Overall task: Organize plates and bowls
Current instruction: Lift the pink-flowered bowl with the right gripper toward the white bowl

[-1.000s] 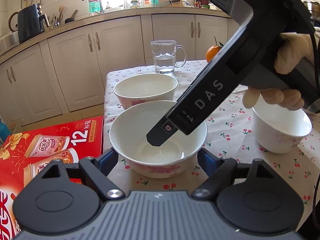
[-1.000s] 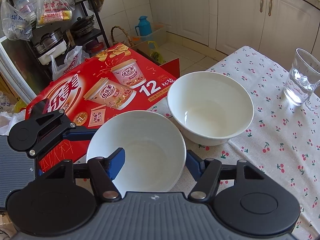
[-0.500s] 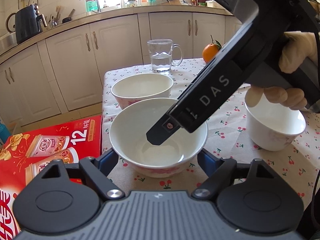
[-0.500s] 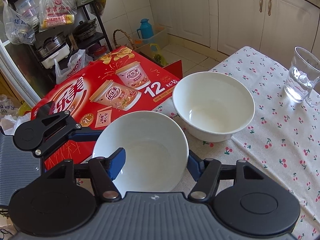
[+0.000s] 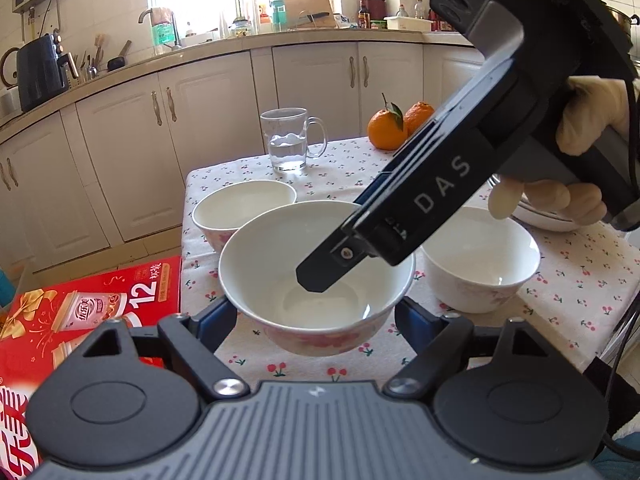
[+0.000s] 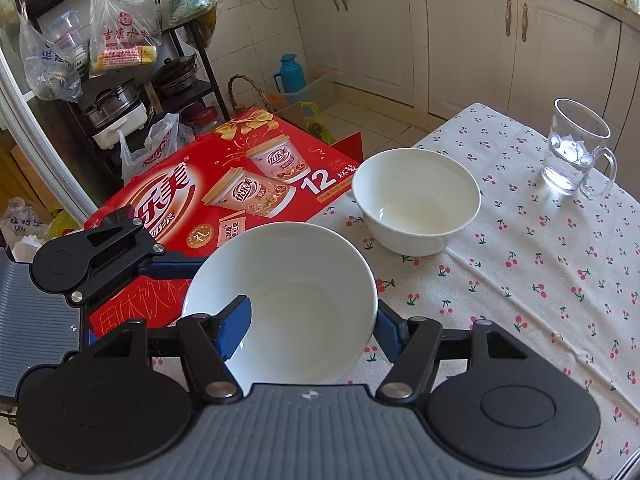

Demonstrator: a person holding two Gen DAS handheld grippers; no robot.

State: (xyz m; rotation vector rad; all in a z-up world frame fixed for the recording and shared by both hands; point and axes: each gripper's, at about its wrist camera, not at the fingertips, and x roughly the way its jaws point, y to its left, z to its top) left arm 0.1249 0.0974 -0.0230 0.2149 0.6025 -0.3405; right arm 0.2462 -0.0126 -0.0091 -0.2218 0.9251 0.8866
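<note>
A white bowl with a pink flower pattern (image 5: 316, 280) is lifted above the cherry-print tablecloth (image 5: 360, 168). My right gripper (image 6: 312, 320) is shut on its rim, one blue finger (image 6: 234, 326) inside the bowl (image 6: 288, 304) and one outside. My left gripper (image 5: 316, 316) is open, its blue fingers on either side of the bowl's base. A second white bowl (image 5: 244, 208) stands behind it, also in the right wrist view (image 6: 416, 200). A third bowl (image 5: 480, 256) stands to the right. A plate's edge (image 5: 540, 220) shows behind the gloved hand.
A glass mug of water (image 5: 288, 144) stands at the table's far side, also in the right wrist view (image 6: 576, 156). Two oranges (image 5: 396, 128) lie at the back right. A red drinks carton (image 6: 224, 192) sits beside the table's left edge. Kitchen cabinets stand behind.
The bowl has risen off the tablecloth in my right gripper's grip. Both grippers have moved up with it; the far bowl now sits lower and farther off.
</note>
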